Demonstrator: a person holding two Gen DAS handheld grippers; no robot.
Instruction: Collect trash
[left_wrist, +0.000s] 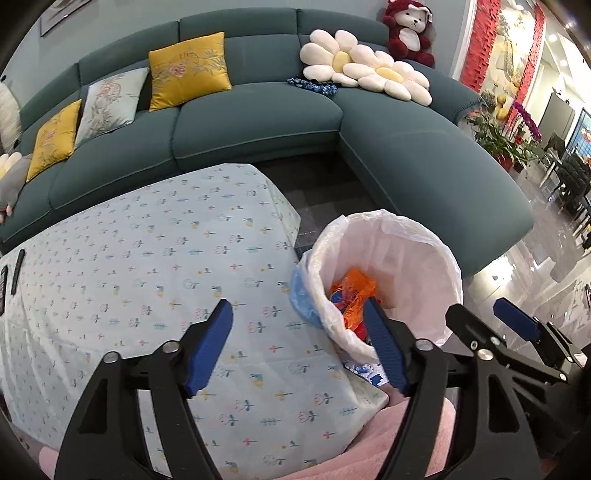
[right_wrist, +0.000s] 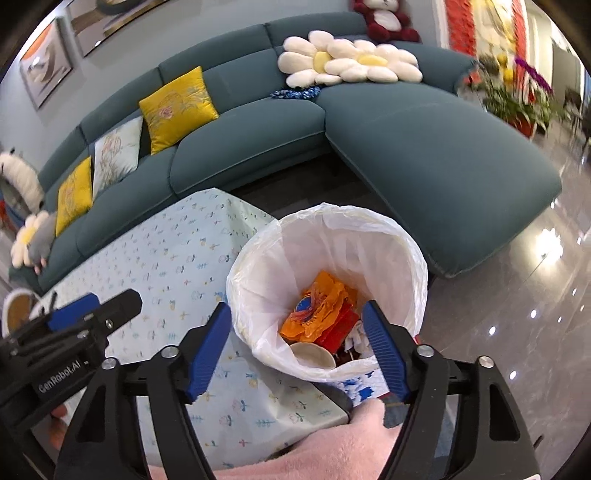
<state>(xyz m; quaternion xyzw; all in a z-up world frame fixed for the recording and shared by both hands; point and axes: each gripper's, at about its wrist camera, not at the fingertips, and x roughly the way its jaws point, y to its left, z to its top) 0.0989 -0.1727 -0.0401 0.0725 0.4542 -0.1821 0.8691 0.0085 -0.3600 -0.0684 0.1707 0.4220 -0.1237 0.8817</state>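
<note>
A round bin with a white plastic liner stands on the floor beside the table's right corner. Inside lie orange wrappers, a red packet, a paper cup and crumpled white paper. My left gripper is open and empty, over the table edge and the bin's left rim. My right gripper is open and empty, above the bin's near rim. The right gripper also shows in the left wrist view, and the left gripper in the right wrist view.
A table with a pale floral cloth fills the left. A teal corner sofa with cushions and flower pillows stands behind. Two dark remotes lie at the table's left edge. A pink cloth lies nearest. Glossy floor lies right.
</note>
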